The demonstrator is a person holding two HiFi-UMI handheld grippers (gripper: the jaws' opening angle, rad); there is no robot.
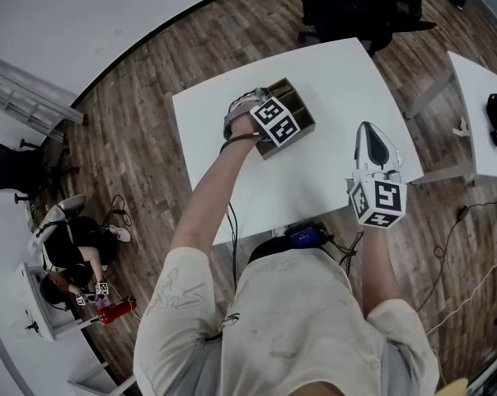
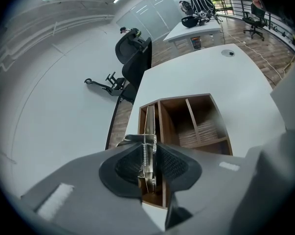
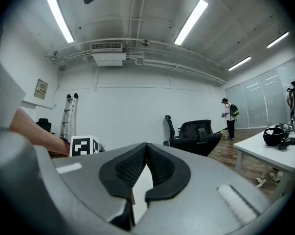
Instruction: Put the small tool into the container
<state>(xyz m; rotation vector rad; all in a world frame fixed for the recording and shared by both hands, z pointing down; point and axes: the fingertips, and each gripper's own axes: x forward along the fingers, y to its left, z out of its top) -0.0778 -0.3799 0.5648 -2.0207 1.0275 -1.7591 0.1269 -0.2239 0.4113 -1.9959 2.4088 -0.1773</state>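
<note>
**Item: small metal implement** [image 2: 148, 146]. Thin, bright metal with a coil spring along its length, seen edge-on. It stands upright at lower centre of the left gripper view. Its far end reaches into the narrow slot along the left side of the container.

**Item: container** [image 2: 181, 97]. An open wooden box split by partitions into a narrow left slot and wider bays to the right. The bays that show hold nothing. In the head view it sits at upper centre of the frame [image 1: 304, 112], on the white worktop [image 1: 339, 73].

**Item: left tool** [image 2: 149, 155]. Its pads are clamped on the implement from either side. In the head view it hangs directly over the container [image 1: 246, 110], with its marker cube uppermost.

**Item: right tool** [image 3: 146, 153]. The jaws are together with nothing between them, and it points out into the room. In the head view it is at right centre of the frame [image 1: 370, 139], well apart from the container.

**Status (judged):** placement is under way and release is not yet done.

**Hazards (judged):**
- The slot is narrow. An implement let go off-vertical could catch on the wall or partition and be left leaning over the rim.
- If a pad drags on the spring as the jaws part, it could lift the implement back out.
- Nothing braces the container, so a sideways push from the left tool could slide it on the worktop.
</note>
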